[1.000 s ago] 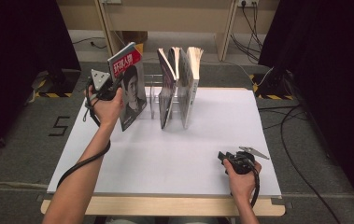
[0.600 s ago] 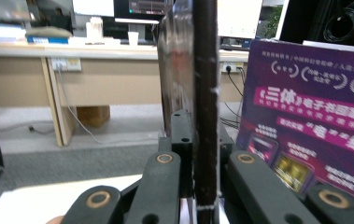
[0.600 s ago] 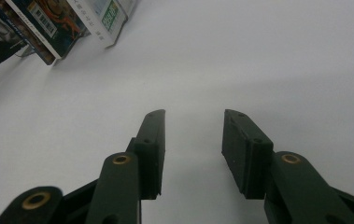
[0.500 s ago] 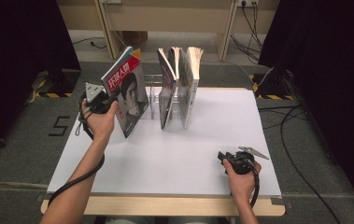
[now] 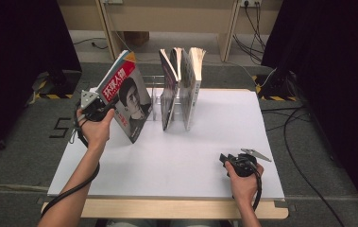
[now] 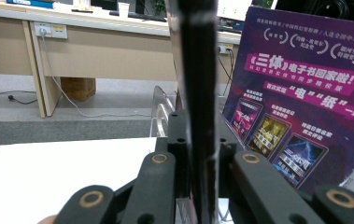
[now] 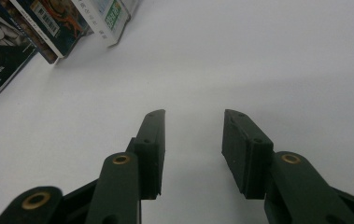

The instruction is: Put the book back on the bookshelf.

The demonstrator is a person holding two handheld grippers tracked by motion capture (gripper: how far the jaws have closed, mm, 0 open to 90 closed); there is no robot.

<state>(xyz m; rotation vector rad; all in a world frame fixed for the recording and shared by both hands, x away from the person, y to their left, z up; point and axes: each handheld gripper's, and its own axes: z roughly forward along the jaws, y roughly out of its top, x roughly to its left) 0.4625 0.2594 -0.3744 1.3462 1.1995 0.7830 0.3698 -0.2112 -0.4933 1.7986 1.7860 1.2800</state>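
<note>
**Kid:** What was the table like?

**Helper:** It had a big white top [image 5: 176, 156] with a pale wood edge at the near side. It stood on a grey floor [image 5: 21, 156] with cables on it (one ran off to the right). Dark curtains [image 5: 21, 47] hung on both sides, and a wooden bench [image 5: 167, 19] stood at the back.

**Kid:** Where was the magazine?

**Helper:** The magazine [image 5: 128, 97] was at the left of the table, tilted, with its low corner on the white top. It was just beside a clear rack [image 5: 155, 97] where more books [image 5: 181, 87] stood up.

**Kid:** Who held it?

**Helper:** The left claw [image 5: 102, 105] had the magazine's edge between its jaws. In the left gripper view the dark edge [image 6: 198, 93] ran right up the middle, with a jaw close on each side. The jaws had just been opening a little, and I could not tell if they pressed on it at that moment.

**Kid:** And the other claw?

**Helper:** The right claw [image 7: 193, 140] was low over the white top near the front right. Its jaws were about half open with nothing in them.
</note>
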